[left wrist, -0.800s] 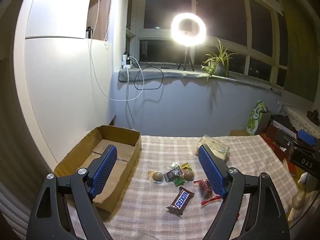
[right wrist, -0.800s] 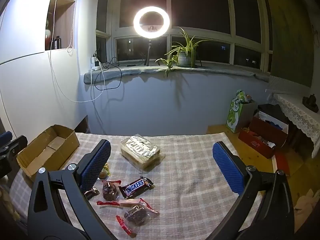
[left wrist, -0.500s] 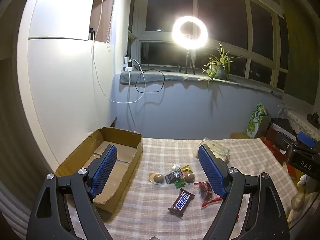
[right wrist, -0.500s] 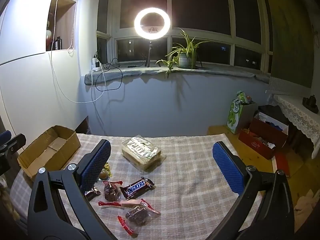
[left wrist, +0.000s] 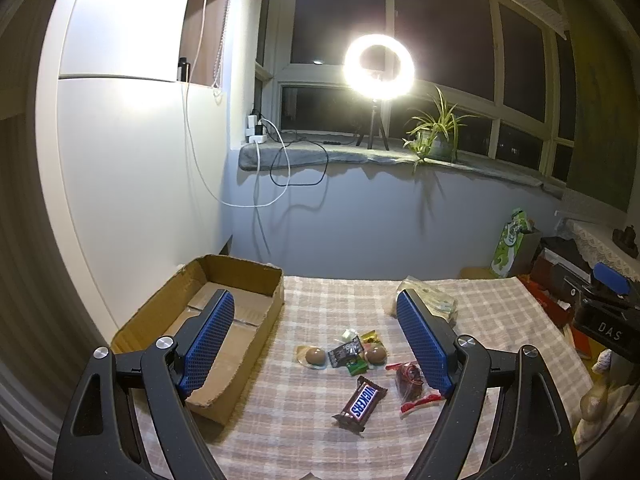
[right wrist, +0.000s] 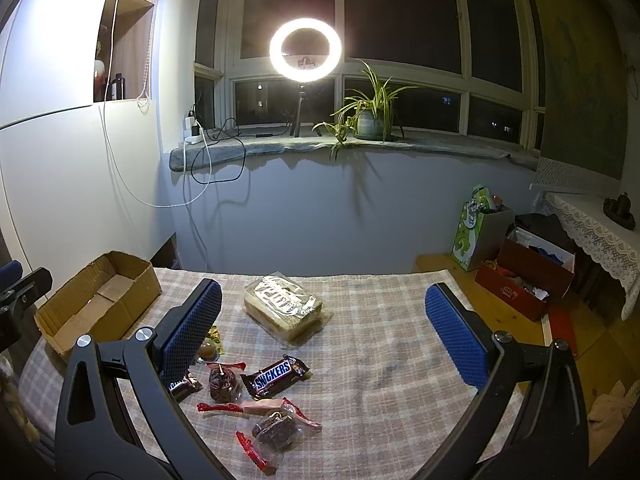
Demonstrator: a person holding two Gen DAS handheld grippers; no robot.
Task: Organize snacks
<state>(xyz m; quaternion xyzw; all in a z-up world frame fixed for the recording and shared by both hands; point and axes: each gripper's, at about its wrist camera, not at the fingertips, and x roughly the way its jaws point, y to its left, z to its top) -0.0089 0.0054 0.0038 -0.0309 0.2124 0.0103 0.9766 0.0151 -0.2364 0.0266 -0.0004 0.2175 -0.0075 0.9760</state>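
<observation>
Snacks lie on a checked tablecloth [left wrist: 320,300]: a Snickers bar [left wrist: 361,397] [right wrist: 276,375], two round chocolates in clear wrap [left wrist: 315,356], small dark and green candies [left wrist: 346,354], and red-ended clear packs [right wrist: 276,428] of dark sweets. A large wrapped wafer pack [right wrist: 282,305] rests farther back. An empty cardboard box [left wrist: 224,320] [right wrist: 96,304] stands at the left. My left gripper [left wrist: 316,340] hovers open above the candies, its left finger over the box. My right gripper [right wrist: 324,332] hangs open to the right of the pile, holding nothing.
A window sill [right wrist: 320,146] with a ring light [right wrist: 305,50], a potted plant [right wrist: 370,120] and trailing cables runs behind the table. A green bag [right wrist: 476,236] and red box [right wrist: 528,276] sit on the floor at the right. A white cabinet [left wrist: 132,184] flanks the left.
Both views have tilted up slightly, so the table and snacks sit a little lower in frame. Nothing was grasped or moved on the table.
</observation>
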